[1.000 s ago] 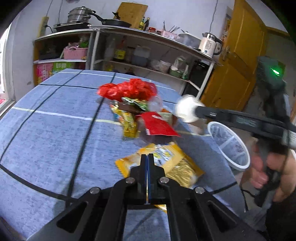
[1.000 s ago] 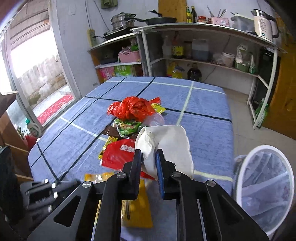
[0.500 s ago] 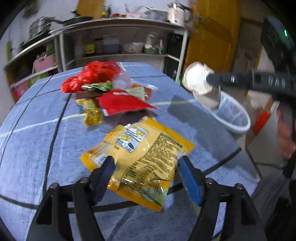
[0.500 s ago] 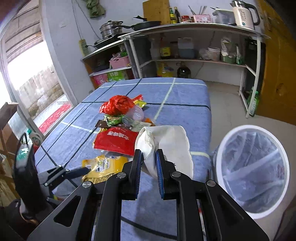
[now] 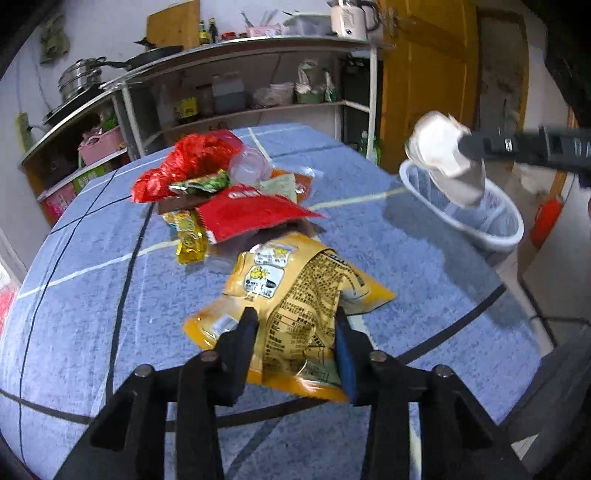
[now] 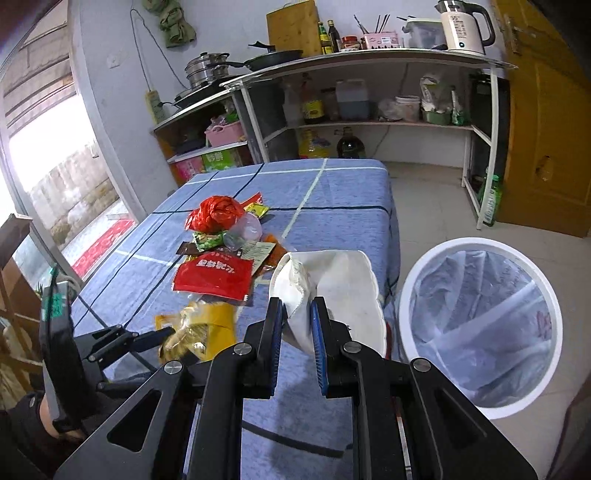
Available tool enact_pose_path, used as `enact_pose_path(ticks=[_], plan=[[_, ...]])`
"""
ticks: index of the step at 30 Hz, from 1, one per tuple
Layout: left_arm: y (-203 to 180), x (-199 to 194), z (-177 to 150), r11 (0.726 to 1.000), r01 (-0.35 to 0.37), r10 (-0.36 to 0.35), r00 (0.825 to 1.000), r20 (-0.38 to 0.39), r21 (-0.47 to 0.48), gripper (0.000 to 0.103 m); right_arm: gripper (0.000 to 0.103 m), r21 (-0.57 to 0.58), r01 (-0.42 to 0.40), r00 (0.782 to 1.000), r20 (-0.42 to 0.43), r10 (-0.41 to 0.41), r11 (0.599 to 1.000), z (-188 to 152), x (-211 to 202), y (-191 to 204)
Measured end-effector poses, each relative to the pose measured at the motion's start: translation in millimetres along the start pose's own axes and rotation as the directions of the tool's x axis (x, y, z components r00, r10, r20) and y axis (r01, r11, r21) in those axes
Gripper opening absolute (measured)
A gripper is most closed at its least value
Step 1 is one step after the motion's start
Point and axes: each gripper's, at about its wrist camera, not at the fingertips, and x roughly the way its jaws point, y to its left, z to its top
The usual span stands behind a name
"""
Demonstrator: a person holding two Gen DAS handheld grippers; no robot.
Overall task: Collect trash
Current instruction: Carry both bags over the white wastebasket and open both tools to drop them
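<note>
My left gripper [image 5: 293, 326] has just been closing, and its jaws now stand either side of the near end of a yellow snack packet [image 5: 295, 295] that bulges up between them on the blue checked tablecloth [image 5: 81, 314]; the pads look to be pressing its sides, the packet's far end resting on the cloth; my right gripper [image 6: 297, 312] is clamped narrow on a crumpled white paper bag [image 6: 340, 291], held in the air beside the table edge, near but not over the white bin [image 6: 476, 328] lined with a clear plastic bag that stands on the tiled floor; beyond the yellow packet lies the rest of the litter in a loose heap: a red snack packet [image 5: 247, 216] on top, a small yellow sachet [image 5: 188, 236] beside it, a green wrapper [image 5: 203, 182], a crumpled red plastic bag [image 5: 188, 162] and a clear plastic cup [image 5: 251, 168]; behind the table stand metal shelves [image 6: 369, 92] with pots, bottles and a white kettle [image 6: 461, 26].
</note>
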Motion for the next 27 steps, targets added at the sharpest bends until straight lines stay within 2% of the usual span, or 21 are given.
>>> enact_pose_path(ticks=[1,3,5,12,20,27], plan=[[1,-4,0,1.000,0.009,-0.009,1.000,0.009,-0.018,0.030,0.016,0.002,0.002,1.000,0.006,-0.002,1.000,0,-3,-1],[2,-15,3,0.999,0.009,-0.008,0.999,0.038,-0.033,0.030,0.016,0.007,0.006,1.000,0.015,-0.006,1.000,-1,-7,-5],[-2,-27,7,0.998,0.042,-0.040,0.997,0.064,-0.042,0.029,0.016,0.013,0.015,1.000,0.022,-0.016,1.000,-2,-12,-10],[-36,-41,40,0.988,0.154,-0.152,0.978,0.141,0.002,0.029,0.016,0.071,0.085,0.996,0.036,-0.087,0.994,-7,-24,-47],[-88,6,86,0.961,0.271,-0.275,0.954,0.124,0.045,0.029,0.017,0.200,0.189,0.982,-0.016,-0.190,0.961,-23,-23,-117],[-129,63,110,0.941,0.333,-0.336,0.941,0.045,0.068,0.033,0.018,0.257,0.226,0.974,-0.063,-0.217,0.940,-32,-8,-150]])
